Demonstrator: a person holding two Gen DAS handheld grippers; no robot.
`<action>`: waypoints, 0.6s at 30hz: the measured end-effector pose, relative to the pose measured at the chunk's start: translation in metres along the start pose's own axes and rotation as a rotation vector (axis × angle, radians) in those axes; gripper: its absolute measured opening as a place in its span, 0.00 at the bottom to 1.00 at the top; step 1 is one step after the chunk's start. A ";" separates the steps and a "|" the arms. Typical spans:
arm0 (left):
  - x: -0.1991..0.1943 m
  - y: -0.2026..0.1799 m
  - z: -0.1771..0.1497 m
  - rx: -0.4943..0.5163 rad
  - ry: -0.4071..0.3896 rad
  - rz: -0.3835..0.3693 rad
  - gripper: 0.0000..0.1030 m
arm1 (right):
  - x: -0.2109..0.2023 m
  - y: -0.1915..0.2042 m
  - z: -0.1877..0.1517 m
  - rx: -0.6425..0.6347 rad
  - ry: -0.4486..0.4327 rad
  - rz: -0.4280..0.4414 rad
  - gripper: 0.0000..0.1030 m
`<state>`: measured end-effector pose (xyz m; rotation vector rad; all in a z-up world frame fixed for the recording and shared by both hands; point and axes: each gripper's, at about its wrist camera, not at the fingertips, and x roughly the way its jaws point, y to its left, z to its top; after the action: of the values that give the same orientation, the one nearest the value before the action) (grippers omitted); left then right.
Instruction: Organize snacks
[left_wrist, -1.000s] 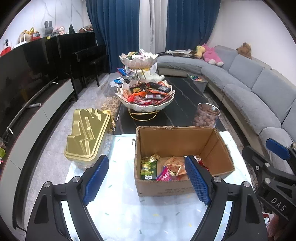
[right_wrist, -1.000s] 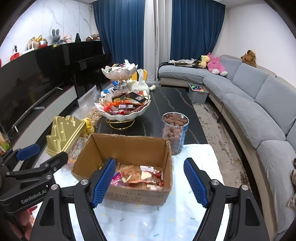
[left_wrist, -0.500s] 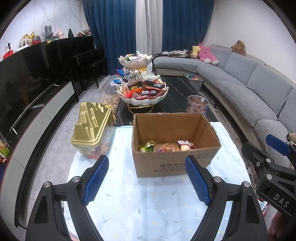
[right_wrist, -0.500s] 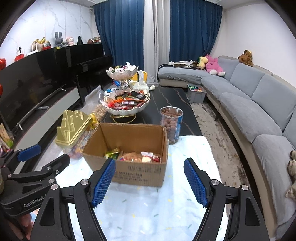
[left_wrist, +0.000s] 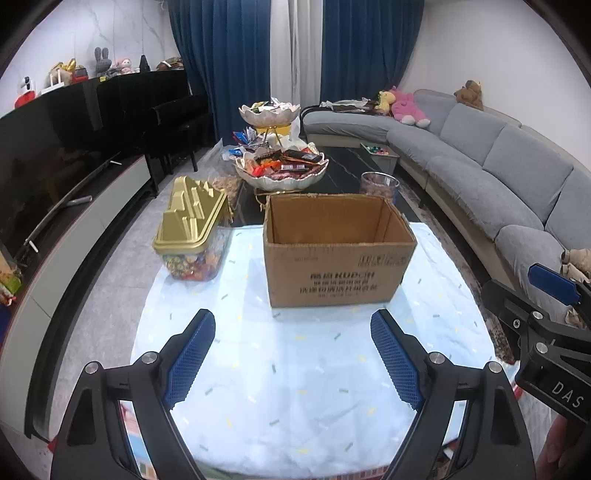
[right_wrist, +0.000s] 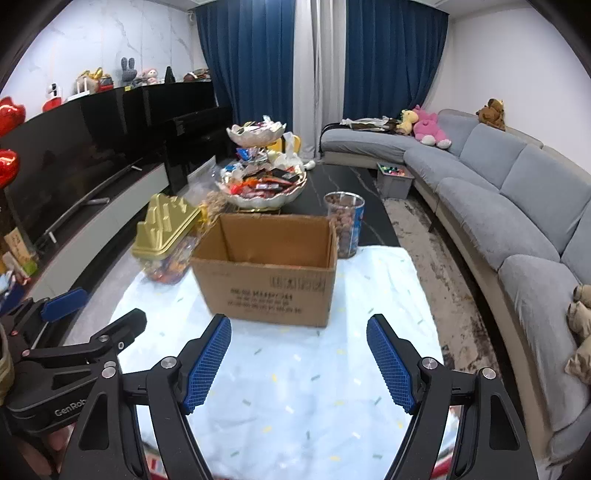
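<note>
The cardboard box (left_wrist: 340, 254) sits on a pale blue cloth (left_wrist: 295, 387) with tiny coloured specks, near the far end of it. The top of the box is open. From here only its brown inside walls show, so what is in it cannot be seen. There is dark print on the front of the box.

Just to the left of the box stands a clear tub of sweets (left_wrist: 192, 236) with a shiny gold lid shaped like steps. It is close to the box but not touching it. Behind the box, on the right, stands a clear jar of brown round snacks (right_wrist: 344, 225). Farther back on the dark table is a white two-level bowl stand (left_wrist: 282, 173) piled with snack packs, with a smaller bowl on top.

The left gripper (left_wrist: 291, 354) is above the near part of the cloth. Its blue pads are far apart and its jaws are opening, with nothing between them. The right gripper (right_wrist: 299, 362) is beside it, also above the cloth. Its pads are wide apart and it holds nothing. Both point at the box, which is well ahead of them.

A long grey sofa (left_wrist: 498, 177) runs down the right side, with soft toys at the far end. Blue curtains (left_wrist: 229, 66) hang at the back
</note>
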<state>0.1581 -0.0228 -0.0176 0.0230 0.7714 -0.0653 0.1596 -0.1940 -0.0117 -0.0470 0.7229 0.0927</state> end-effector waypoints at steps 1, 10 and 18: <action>-0.003 0.001 -0.003 -0.004 0.001 0.000 0.86 | -0.003 0.001 -0.003 -0.001 0.002 0.001 0.75; -0.041 0.006 -0.033 -0.035 -0.011 0.007 0.93 | -0.043 0.005 -0.031 0.012 -0.020 -0.011 0.75; -0.075 0.003 -0.053 -0.041 -0.042 0.024 0.98 | -0.068 0.000 -0.048 0.035 0.005 -0.007 0.84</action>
<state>0.0679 -0.0138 -0.0034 -0.0075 0.7303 -0.0268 0.0771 -0.2022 -0.0022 -0.0165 0.7289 0.0731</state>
